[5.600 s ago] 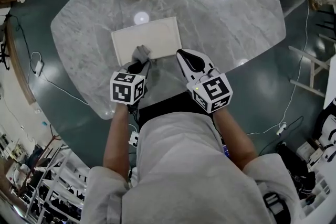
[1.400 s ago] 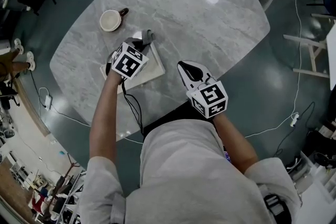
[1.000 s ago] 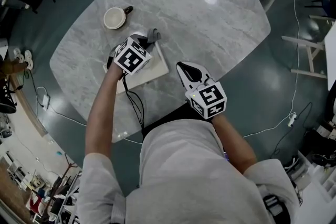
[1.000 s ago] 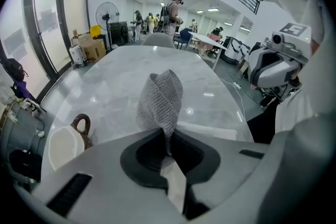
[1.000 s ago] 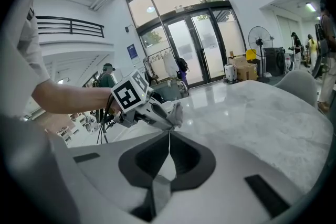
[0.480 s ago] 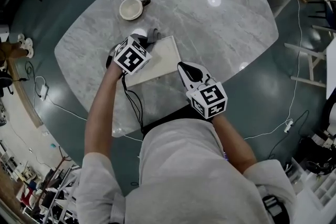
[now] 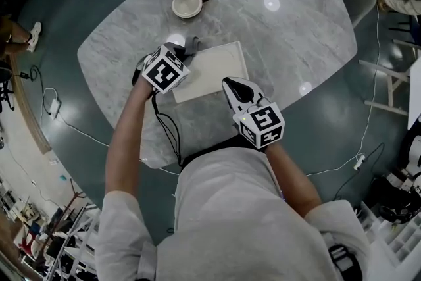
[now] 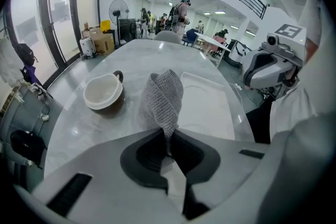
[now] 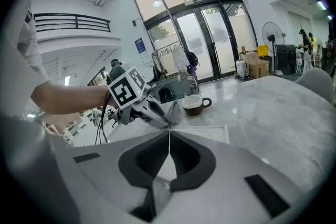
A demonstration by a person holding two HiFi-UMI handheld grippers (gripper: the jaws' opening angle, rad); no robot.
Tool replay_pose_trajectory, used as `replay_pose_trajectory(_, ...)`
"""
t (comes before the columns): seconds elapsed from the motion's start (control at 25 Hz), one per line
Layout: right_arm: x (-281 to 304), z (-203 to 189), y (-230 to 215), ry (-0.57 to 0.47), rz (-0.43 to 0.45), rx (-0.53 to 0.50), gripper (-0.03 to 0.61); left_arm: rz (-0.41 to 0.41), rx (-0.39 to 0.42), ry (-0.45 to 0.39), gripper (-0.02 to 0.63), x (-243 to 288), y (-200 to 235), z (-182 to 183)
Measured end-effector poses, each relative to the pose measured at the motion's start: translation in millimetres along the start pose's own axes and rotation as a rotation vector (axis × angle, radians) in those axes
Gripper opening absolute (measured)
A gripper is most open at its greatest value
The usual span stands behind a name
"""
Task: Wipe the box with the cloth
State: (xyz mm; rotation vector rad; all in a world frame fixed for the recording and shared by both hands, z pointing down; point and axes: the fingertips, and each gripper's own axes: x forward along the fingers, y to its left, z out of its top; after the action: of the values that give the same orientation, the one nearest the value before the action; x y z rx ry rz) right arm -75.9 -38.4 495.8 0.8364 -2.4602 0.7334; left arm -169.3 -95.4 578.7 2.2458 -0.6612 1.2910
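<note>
The flat white box (image 7: 214,69) lies on the grey marble table (image 7: 289,29). My left gripper (image 7: 184,51) is shut on a grey knitted cloth (image 7: 191,44) at the box's far left corner. In the left gripper view the cloth (image 8: 163,99) stands up from the closed jaws, with the box (image 8: 207,105) just to its right. My right gripper (image 7: 238,86) is shut and holds nothing, hovering over the box's near right edge. The right gripper view shows the left gripper (image 9: 142,105), the cloth (image 9: 173,112) and the box (image 9: 212,131) ahead of the right gripper (image 9: 169,134).
A cream mug (image 7: 187,4) with a dark handle stands beyond the box on the table, left of the cloth in the left gripper view, mug (image 8: 103,93). The table's near edge (image 7: 164,154) runs just in front of the person. Cables trail on the floor (image 7: 342,161).
The left gripper carried the cloth from the box's near edge to its far left corner. Over the last half second it has held there while the head view shifted. The right gripper has stayed put.
</note>
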Motion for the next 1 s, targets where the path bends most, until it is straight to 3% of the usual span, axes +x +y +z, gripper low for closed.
replay_pose_trajectory(0.48,29,-4,46,0.024,0.005,0.003,0.026,-0.007,-0.048,-0.043,0.035,-26,16,-42)
replay_pose_trajectory(0.76,33,-9,53,0.035,0.01,0.03,0.026,0.031,-0.14,-0.134,0.035,-26,18,-42)
replay_pose_trajectory(0.84,33,-8,55,0.032,0.016,0.026,0.026,0.082,-0.216,-0.209,0.035,-30,22,-42)
replay_pose_trajectory(1.0,29,1,57,0.012,0.026,-0.001,0.026,0.222,-0.473,-0.441,0.035,-65,26,-45)
